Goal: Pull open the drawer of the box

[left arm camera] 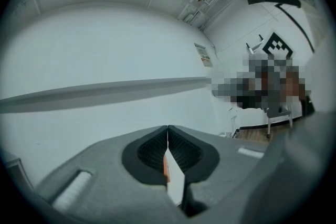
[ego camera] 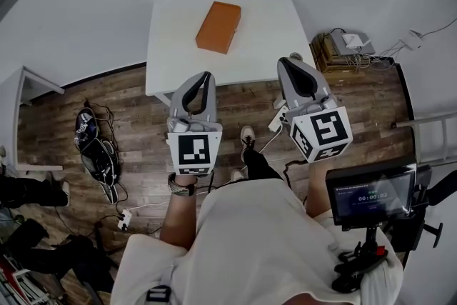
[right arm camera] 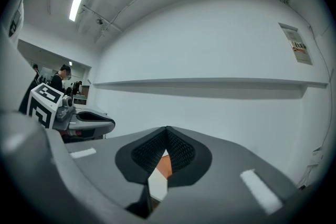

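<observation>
Not yet begun: both grippers are short of the box.
The box (ego camera: 218,26) lies on the table (ego camera: 264,46), with no drawer showing pulled out. The left gripper (ego camera: 205,75) and right gripper (ego camera: 288,61) hover at the table's near edge, jaws closed on nothing. The reach, grip and pull all remain.

Your box (ego camera: 218,26) is a flat orange block lying on the white worktop (ego camera: 268,39), just left of its middle and toward the far edge. It sits slightly skewed, its long side running near-left to far-right. It looks closed; no drawer seam can be made out.
</observation>
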`<state>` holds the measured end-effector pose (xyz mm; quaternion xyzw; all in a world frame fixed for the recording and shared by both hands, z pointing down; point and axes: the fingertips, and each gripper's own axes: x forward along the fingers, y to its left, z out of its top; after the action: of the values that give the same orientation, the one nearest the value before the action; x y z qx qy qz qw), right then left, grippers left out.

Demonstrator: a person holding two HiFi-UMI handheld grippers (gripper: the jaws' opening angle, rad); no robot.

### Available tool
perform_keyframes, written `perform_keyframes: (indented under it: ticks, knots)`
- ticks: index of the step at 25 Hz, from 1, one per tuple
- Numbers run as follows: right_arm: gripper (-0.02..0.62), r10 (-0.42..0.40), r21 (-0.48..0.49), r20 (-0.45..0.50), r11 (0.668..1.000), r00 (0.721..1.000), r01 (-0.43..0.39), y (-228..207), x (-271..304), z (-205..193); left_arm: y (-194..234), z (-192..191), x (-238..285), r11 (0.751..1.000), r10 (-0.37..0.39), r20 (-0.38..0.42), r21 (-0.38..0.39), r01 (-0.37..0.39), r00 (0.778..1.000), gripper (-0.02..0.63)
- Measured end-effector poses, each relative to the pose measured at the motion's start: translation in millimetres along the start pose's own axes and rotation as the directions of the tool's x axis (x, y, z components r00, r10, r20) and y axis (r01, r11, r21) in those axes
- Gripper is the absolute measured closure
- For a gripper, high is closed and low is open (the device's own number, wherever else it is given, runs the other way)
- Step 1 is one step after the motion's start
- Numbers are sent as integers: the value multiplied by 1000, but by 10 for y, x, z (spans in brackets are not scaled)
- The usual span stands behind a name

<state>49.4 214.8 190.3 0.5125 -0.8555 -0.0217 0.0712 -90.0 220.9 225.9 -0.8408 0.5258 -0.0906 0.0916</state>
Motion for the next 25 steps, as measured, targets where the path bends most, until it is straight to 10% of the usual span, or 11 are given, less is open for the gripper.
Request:
perform_keyframes:
  ticks: [25]
  knots:
    - [594,20,34,-41,999,999,-18,-866,1273,-186,515,-164,1340,1000,25,-28,5,-25,999,598]
